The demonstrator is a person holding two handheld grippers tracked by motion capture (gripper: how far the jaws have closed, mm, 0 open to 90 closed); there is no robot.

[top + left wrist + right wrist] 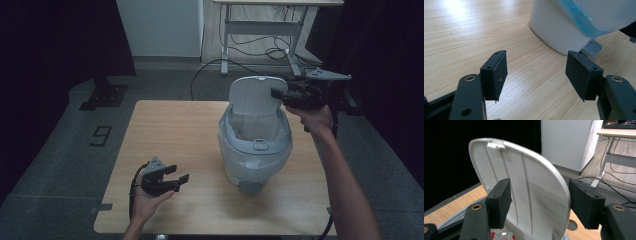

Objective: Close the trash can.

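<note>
A small white plastic bin point(255, 150) stands right of centre on the pale wood-grain table point(165, 130), its rounded lid point(254, 97) swung up and standing nearly upright at the bin's 12 o'clock side. A thin translucent liner point(260, 160) with a bluish tint is folded over the rim and hangs down the outside; a grey ring with a small latch tab holds it at the top, and a grey pedal point(250, 186) pokes out at the foot, at 6 o'clock.

The right gripper point(278, 93) is held at about 2 o'clock from the bin, level with the raised lid. In the right gripper view its black, matte-padded jaws are spread wide with the lid's curved edge point(544, 195) between them; the ribbed underside faces the camera, and I cannot tell whether either pad touches it.

The left gripper point(176, 176) rests low over the table at about 8 o'clock from the bin, jaws spread apart with bare wood between them, the bin's smooth white base point(556, 32) just beyond.
</note>
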